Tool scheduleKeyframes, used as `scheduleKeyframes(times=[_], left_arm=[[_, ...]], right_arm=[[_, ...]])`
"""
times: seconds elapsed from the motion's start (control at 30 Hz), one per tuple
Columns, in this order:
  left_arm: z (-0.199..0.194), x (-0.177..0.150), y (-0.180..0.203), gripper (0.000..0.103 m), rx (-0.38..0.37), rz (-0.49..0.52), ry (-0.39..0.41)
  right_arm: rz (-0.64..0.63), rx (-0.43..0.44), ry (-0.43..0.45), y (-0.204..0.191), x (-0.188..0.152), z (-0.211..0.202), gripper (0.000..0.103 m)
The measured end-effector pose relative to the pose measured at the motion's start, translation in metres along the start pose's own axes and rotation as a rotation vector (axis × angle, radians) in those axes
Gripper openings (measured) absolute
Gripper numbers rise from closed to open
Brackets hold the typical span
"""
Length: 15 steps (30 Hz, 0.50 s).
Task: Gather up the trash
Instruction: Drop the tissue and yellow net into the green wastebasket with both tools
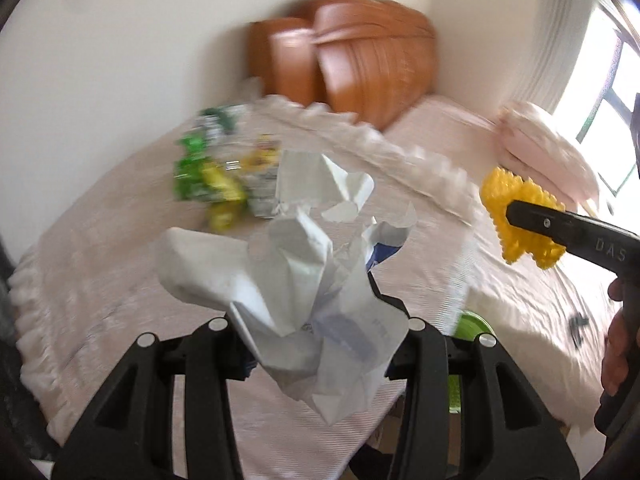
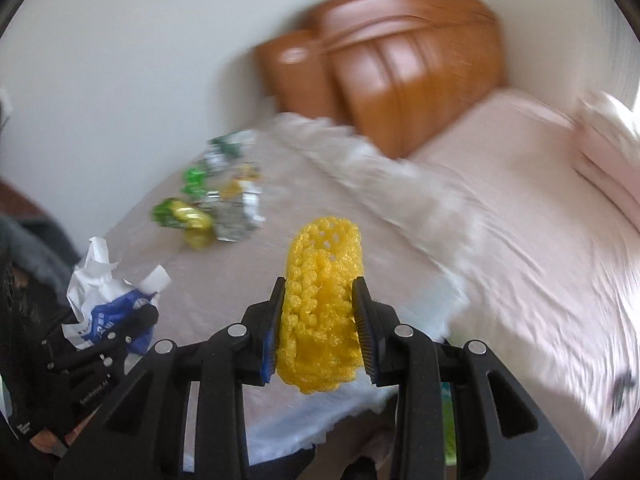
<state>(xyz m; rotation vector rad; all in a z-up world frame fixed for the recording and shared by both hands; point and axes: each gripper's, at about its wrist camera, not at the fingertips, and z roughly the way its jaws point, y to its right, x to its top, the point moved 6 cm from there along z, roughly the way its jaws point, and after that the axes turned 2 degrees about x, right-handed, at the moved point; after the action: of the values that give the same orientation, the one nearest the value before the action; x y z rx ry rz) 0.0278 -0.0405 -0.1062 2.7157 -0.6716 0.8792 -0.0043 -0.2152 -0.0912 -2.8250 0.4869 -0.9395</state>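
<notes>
My left gripper (image 1: 316, 320) is shut on a crumpled white and blue paper wad (image 1: 304, 280) and holds it above the bed; the same wad shows in the right wrist view (image 2: 108, 292) at the lower left. My right gripper (image 2: 320, 320) is shut on a yellow foam net sleeve (image 2: 322, 300), which also shows in the left wrist view (image 1: 520, 216) at the right. A pile of green, yellow and silver wrappers (image 1: 224, 172) lies on the bed further off, also in the right wrist view (image 2: 212, 204).
The bed (image 2: 500, 240) has a pale pink cover with a frilled blanket edge (image 1: 380, 148). A brown wooden headboard (image 2: 400, 80) stands against the white wall. A pink pillow (image 1: 548, 148) lies near the window. Something green (image 1: 472, 324) shows below the bed edge.
</notes>
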Motion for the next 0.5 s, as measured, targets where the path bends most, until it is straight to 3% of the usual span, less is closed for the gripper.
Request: scheduleKeyframes(times=[0.17,0.33,0.5], left_arm=[[0.002,0.007,0.052,0.043,-0.073,0.109,0.009],[0.004,0.007,0.085,0.043,-0.122,0.178,0.002],[0.016,-0.004,0.127,0.043,-0.173,0.264,-0.049]], right_arm=[[0.089,-0.067,0.009,0.048,-0.024,-0.022,0.034],[0.133,-0.106,0.033,0.071,-0.035,-0.038,0.035],[0.186,-0.158,0.087,0.1,-0.047,-0.062,0.035]])
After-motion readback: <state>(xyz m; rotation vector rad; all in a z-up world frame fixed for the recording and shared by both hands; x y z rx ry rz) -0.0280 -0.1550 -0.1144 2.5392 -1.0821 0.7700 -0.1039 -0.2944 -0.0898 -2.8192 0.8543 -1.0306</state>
